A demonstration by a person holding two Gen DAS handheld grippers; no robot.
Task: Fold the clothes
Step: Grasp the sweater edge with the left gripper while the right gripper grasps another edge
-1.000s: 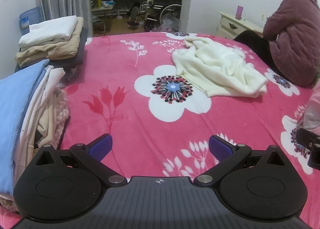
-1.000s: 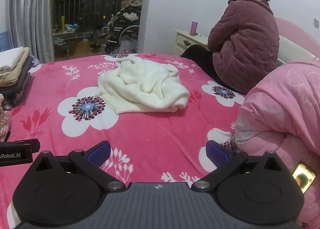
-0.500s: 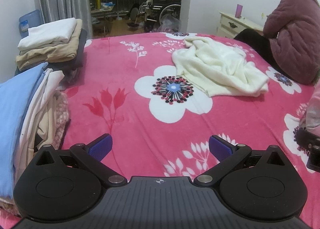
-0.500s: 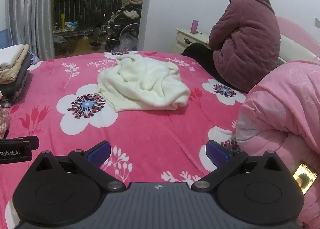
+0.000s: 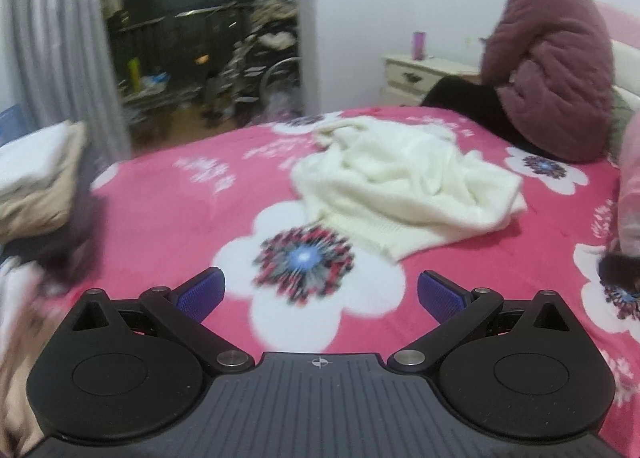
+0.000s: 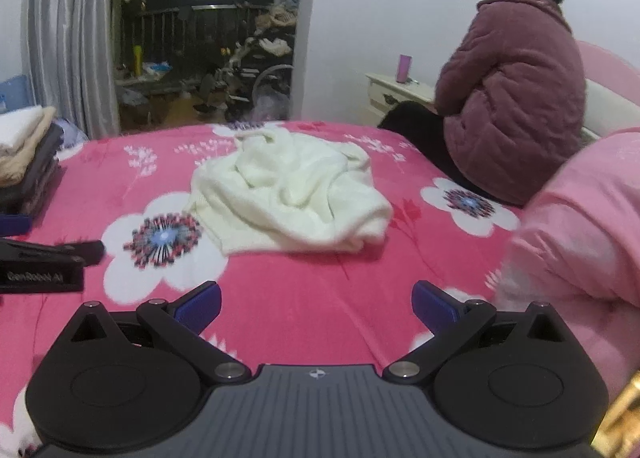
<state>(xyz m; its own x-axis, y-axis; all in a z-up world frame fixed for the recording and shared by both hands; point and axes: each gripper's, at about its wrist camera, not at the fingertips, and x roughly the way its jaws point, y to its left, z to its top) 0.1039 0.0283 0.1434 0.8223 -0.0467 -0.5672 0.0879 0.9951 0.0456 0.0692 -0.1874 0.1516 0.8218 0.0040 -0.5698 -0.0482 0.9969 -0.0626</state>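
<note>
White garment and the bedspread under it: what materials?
White garment: looks like a soft, fuzzy knit or fleece; matte, thick rounded folds, a ribbed-looking hem. Bedspread: seemingly plush fleece, pink floral print, faint sheen. Blur leaves the weave unclear.

A bed was covered by a pink floral blanket (image 6: pixel 312 290). A person in a maroon padded coat (image 6: pixel 516 98) sat on its far right edge, back to the cameras, beside a cream nightstand (image 6: pixel 396 92) that bore a purple cup (image 6: pixel 404 68). Grey curtains (image 6: pixel 68 42) hung at left of a dark, cluttered doorway holding a wheelchair (image 6: pixel 268 74). A pink quilt (image 6: pixel 588 214) lay bunched at right.
</note>
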